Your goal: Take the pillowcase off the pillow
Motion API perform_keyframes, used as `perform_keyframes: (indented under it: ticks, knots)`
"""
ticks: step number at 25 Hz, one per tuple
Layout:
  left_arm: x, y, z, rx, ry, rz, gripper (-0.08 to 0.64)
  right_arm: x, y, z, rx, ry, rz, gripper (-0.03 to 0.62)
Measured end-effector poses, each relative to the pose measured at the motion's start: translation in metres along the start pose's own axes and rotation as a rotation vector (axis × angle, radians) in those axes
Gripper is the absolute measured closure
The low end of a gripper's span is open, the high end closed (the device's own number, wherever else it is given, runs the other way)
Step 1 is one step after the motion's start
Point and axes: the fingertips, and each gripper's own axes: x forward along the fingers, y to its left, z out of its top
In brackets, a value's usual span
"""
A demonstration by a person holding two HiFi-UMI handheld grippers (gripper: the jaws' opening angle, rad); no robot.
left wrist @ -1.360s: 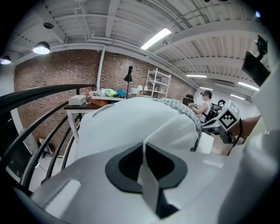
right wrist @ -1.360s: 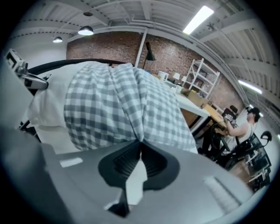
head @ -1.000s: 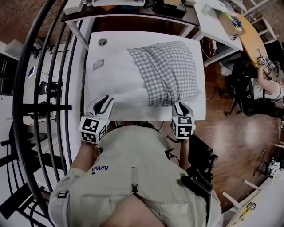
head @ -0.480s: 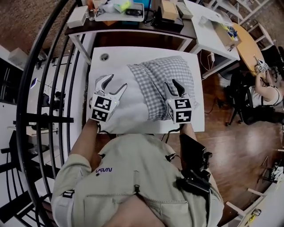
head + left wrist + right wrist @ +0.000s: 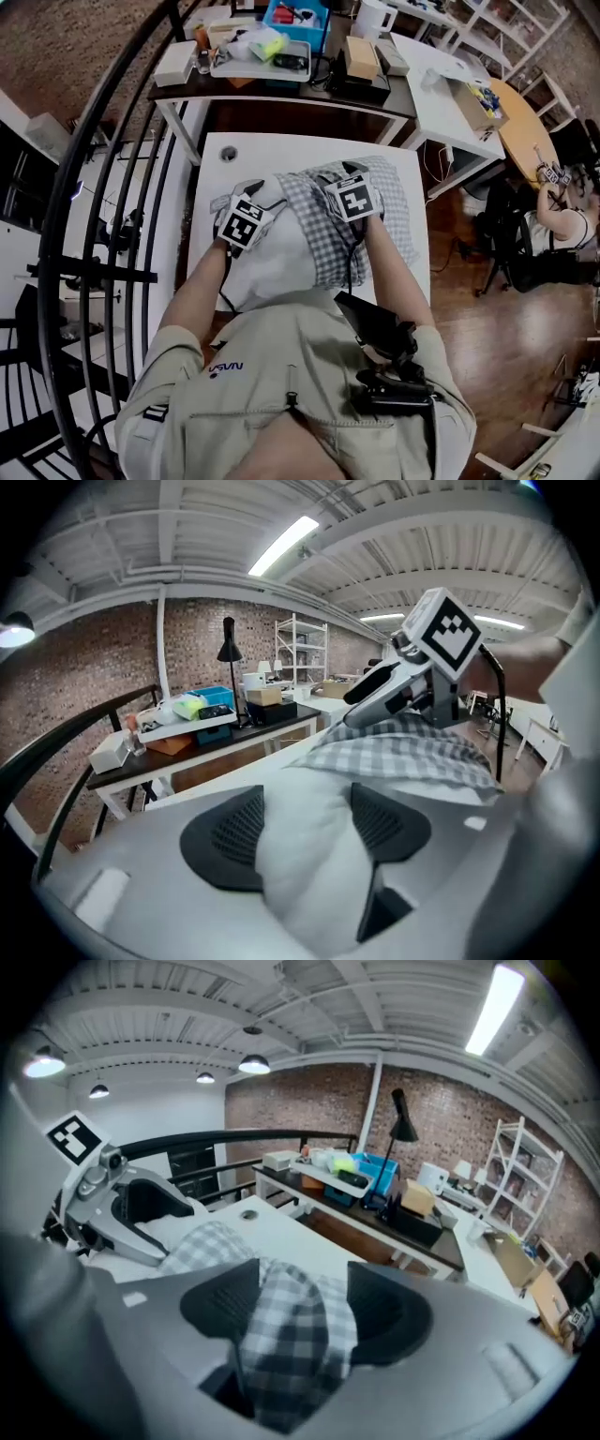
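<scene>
Checked grey-and-white cloth, the pillowcase [image 5: 328,239], lies bunched under and beyond the right claw [image 5: 302,1307]. A fold of it stands between the claw's pads. The jaws have just been opening and stand wide, so the pads do not pinch it. The white pillow [image 5: 267,267] lies bared beneath the left claw [image 5: 305,822] and back toward the person. Its stuffing bulges up between that claw's pads. These jaws too have just been opening and are spread wide, with no grip.

Both things rest on a white surface [image 5: 281,150]. A bare strip of it runs ahead of the claws to the far edge, and a narrower strip lies outside the left claw. A small round hole [image 5: 228,153] lies ahead of the left claw. Past the far edge stands a dark, cluttered desk [image 5: 281,89]. A black railing [image 5: 112,187] curves along outside the left claw.

Both forearms reach forward over the pillow, with the claws side by side, pointing away and tilted down. Each cube bears black-and-white square markers. Small dark print on the beige shirt [image 5: 223,367] is too small to read with certainty.
</scene>
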Motion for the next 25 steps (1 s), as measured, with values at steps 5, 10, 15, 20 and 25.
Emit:
perform_keyframes:
  ticks: [5,10,15,20,25]
  knots:
    - [-0.001,-0.027,-0.017,0.035,0.040,-0.049,0.434,0.028,0.022,-0.023,-0.096,0.143,0.070,0.433]
    - [-0.044,-0.044,0.000,0.119,-0.060,-0.035,0.536,0.005,-0.005,-0.001,-0.153,0.070,-0.105,0.574]
    - [-0.098,-0.052,0.020,0.088,-0.193,-0.050,0.540,-0.030,-0.073,-0.010,-0.054,0.029,-0.295,0.575]
    - [-0.126,-0.033,0.023,0.005,-0.274,-0.021,0.543,-0.069,-0.130,-0.031,0.039,0.004,-0.456,0.575]
    - [-0.106,-0.004,0.023,-0.054,-0.265,0.003,0.543,-0.078,-0.159,-0.052,0.105,0.011,-0.531,0.577]
